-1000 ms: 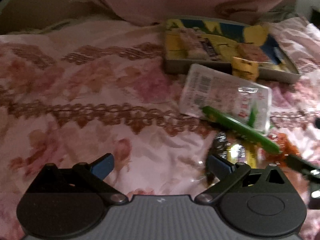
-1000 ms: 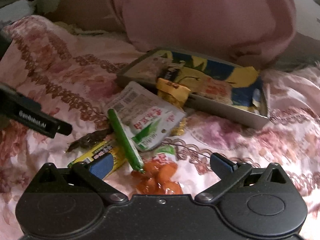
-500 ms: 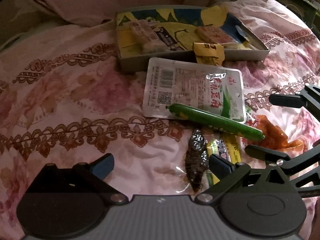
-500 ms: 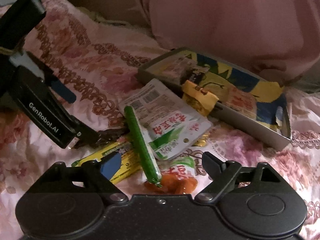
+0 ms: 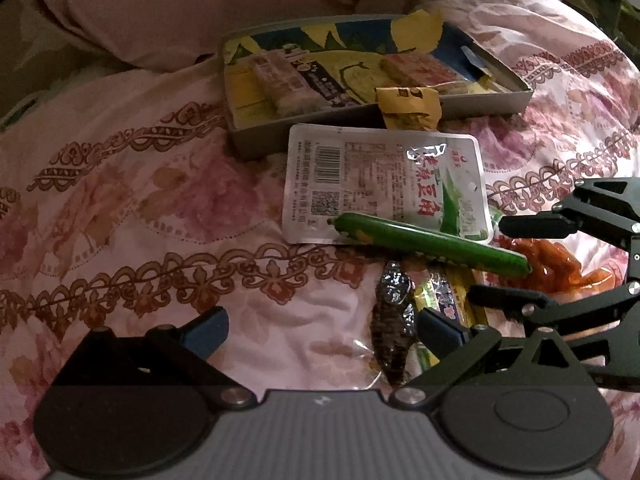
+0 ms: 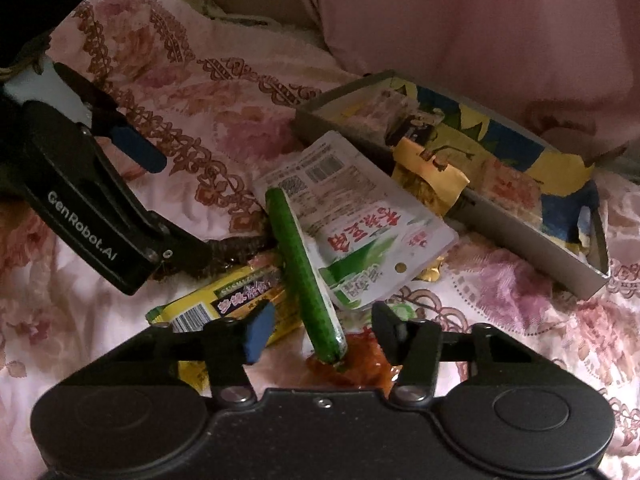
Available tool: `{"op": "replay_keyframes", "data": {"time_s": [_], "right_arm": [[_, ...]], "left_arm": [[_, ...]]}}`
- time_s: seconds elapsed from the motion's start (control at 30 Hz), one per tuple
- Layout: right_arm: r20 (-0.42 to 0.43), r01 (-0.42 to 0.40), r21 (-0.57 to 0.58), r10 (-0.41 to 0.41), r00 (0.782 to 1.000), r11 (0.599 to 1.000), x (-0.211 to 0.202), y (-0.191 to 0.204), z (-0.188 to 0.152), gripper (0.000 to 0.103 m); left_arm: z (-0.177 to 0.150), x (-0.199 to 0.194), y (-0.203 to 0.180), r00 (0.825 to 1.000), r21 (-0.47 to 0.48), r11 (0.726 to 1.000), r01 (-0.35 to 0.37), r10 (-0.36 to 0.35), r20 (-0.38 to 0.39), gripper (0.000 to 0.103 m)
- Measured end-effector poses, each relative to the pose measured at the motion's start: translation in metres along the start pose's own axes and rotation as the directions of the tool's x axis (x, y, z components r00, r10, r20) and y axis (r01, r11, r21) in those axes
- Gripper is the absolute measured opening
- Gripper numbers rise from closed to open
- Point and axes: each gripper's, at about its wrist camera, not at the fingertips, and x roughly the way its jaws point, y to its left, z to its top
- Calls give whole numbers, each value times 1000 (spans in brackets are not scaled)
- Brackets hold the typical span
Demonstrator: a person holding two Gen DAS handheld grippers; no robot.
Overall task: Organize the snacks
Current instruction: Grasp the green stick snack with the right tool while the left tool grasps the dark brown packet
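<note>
Snacks, part-sorted: several bars in tray; five packets loose on bed; right claw closing around green sausage stick, not yet gripping; left claw wide, empty.

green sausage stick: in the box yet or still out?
Out. The green sausage stick lies on the loose packets on the bedspread, short of the box; the right gripper is closing around its near end.
</note>
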Motion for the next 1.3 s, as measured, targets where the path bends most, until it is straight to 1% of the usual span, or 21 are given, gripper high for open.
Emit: {"op": "replay_keyframes", "data": {"time_s": [0.03, 0.1, 0.17, 0.37, 0.47, 0.57, 0.63, 0.67, 0.73, 0.8, 0.93, 1.03, 1.1, 1.17, 1.3], "right_arm": [[-2, -9, 13, 9, 1000, 1000, 0, -1, 0, 48], [-9, -16, 47, 16, 1000, 999, 0, -4, 0, 34], [-18, -13, 64, 14, 1000, 998, 0, -5, 2, 29], [-56, -10, 97, 15, 998, 995, -8, -2, 4, 26], [-102, -34, 137, 48, 994, 990, -13, -1, 2, 23], [-139, -43, 121, 60, 989, 992, -15, 4, -6, 23], [-127, -47, 101, 60, 990, 994, -16, 7, -9, 27], [-117, -46, 95, 57, 991, 994, -15, 7, -8, 30], [-97, -54, 97, 63, 993, 994, -14, 5, -4, 32], [-81, -55, 99, 63, 995, 994, -11, 4, 0, 34], [-75, -65, 98, 72, 995, 993, -8, 2, 1, 34], [-75, -68, 88, 75, 994, 994, -6, 3, 1, 34], [-73, -67, 97, 75, 995, 993, -6, 3, 0, 32], [-69, -68, 110, 75, 995, 992, -6, 1, -1, 31], [-66, -73, 110, 81, 995, 991, -4, 1, -2, 31]], "left_arm": [[0, 0, -1, 1000, 2, 1000, 0, 0, -3, 102], [-1, -1, -1, 1000, 1, 1000, 1, -1, -6, 102], [-1, -2, -2, 1000, -3, 1000, -1, 1, -8, 102], [-3, -4, -2, 1000, -3, 1000, -17, 17, -14, 102], [-4, -5, -4, 1000, 4, 1000, -22, 22, -19, 102], [-4, -5, -6, 1000, 18, 1000, -22, 23, -17, 102], [-4, -5, -7, 1000, 25, 1000, -19, 20, -12, 102], [-4, -5, -8, 1000, 28, 1000, -13, 13, -10, 102], [-4, -4, -9, 1000, 39, 999, 12, -12, -5, 100], [-4, -3, -10, 1000, 48, 999, 19, -18, -2, 98], [-5, 2, -11, 999, 50, 998, 48, -48, 0, 90], [-5, 5, -11, 996, 31, 995, 93, -93, -7, 77], [-5, 7, -10, 993, 16, 993, 121, -121, -4, 72], [-5, 8, -8, 988, 5, 988, 151, -151, 0, 61], [-5, 9, -5, 981, -29, 980, 195, -195, -9, 49]]}}
